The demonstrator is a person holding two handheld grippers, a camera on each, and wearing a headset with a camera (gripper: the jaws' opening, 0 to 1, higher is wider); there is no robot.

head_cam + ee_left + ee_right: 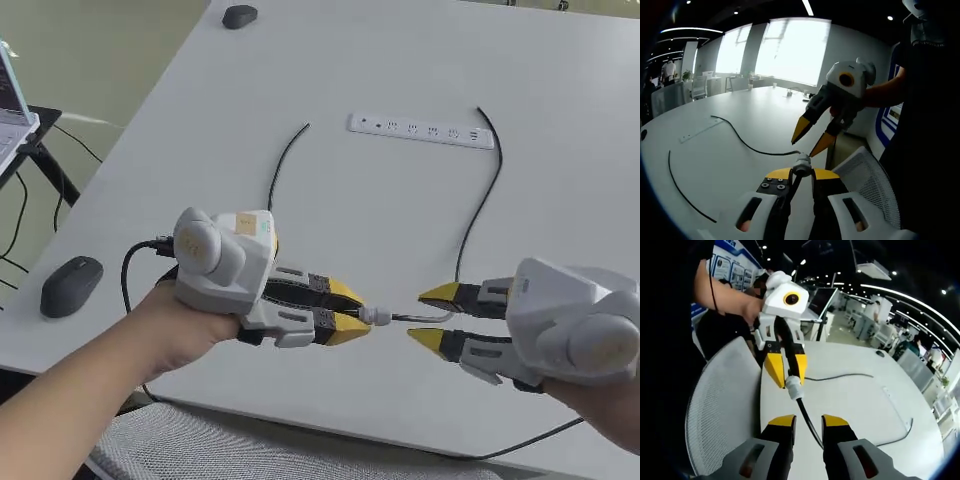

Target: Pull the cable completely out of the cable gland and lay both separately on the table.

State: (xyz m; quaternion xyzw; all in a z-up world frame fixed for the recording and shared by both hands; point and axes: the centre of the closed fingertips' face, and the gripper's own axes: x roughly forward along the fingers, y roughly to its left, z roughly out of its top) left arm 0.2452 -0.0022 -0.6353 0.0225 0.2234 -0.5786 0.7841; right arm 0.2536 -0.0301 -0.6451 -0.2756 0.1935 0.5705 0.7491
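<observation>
A small white cable gland (pixel 377 316) is clamped at the tips of my left gripper (pixel 358 313), which is shut on it just above the table's near edge. The black cable (pixel 480 210) leaves the gland to the right, passes between the yellow jaws of my right gripper (pixel 437 317), then curves away across the table. The right gripper is open around the cable without pinching it. In the left gripper view the gland (pixel 801 164) sits at my left gripper (pixel 801 175). In the right gripper view the cable (pixel 802 407) runs down from the gland (pixel 794 385) into my right gripper (pixel 809 422).
A white power strip (pixel 420 130) lies at the far middle of the grey table (pixel 400 60), and a second black cable (pixel 285 160) lies to its left. One mouse (pixel 70 285) sits near the left edge, another (pixel 239 16) far back. A mesh chair (pixel 200 445) stands below the front edge.
</observation>
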